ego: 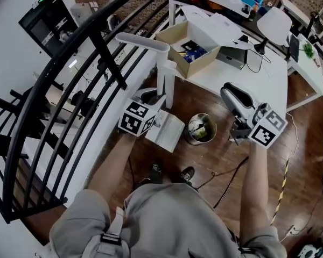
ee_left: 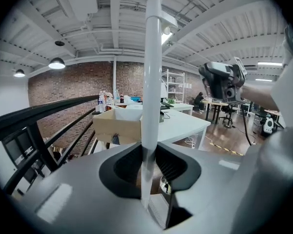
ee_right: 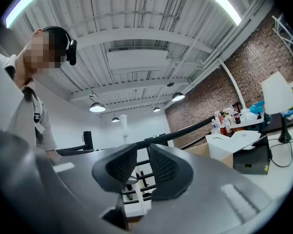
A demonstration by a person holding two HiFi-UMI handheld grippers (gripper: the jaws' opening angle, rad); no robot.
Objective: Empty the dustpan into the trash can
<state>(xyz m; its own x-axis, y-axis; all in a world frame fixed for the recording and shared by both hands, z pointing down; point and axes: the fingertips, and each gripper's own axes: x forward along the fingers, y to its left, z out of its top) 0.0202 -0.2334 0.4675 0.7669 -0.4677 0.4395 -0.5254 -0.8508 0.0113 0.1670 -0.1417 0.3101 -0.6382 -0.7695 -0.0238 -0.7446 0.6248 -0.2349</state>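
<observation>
Seen from above, a long-handled dustpan (ego: 167, 130) is carried low, just left of a small round trash can (ego: 200, 129) on the wooden floor, which already has rubbish in it. The dustpan's white upright handle (ee_left: 152, 72) is clamped between the pads of the left gripper (ee_left: 149, 167), so the jaws are closed firmly on it. The right gripper (ee_right: 142, 172) holds nothing. Its jaws are a narrow gap apart and it is held level to the right of the can.

The pan's open lip is probably best brought fully over the can's mouth before any tipping. The handle should then be rolled slowly and the grip kept tight, so that the pan is not swung and debris is not spilled onto the floor.
</observation>
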